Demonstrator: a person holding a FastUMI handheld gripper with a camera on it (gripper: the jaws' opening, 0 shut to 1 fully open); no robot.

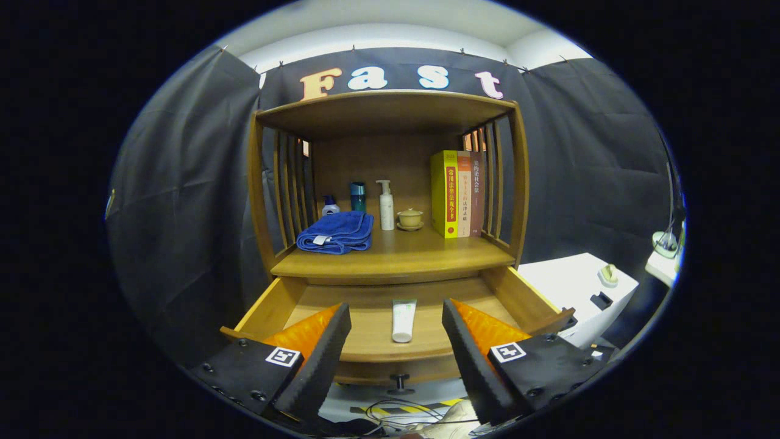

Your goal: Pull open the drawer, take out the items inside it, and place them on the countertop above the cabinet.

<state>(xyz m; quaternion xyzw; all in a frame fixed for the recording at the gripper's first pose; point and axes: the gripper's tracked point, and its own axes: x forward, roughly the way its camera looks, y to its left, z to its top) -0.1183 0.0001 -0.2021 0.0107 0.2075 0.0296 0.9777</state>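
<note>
**Drawer open, tube waiting**

The wooden cabinet (390, 183) stands ahead, its bench (396, 256) carrying a blue towel (336, 232), books (457, 194) and bottles. Below, the drawer (372, 317) is pulled out. A white tube (403, 320) lies on its floor, between and just beyond the claw (396, 317), spread wide and empty. Descend centred, then close across the tube's narrow sides.

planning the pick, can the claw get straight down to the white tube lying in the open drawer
Probably yes: the open claw frames the white tube, which lies alone on the pulled-out wooden drawer's floor, nothing over it.
</note>
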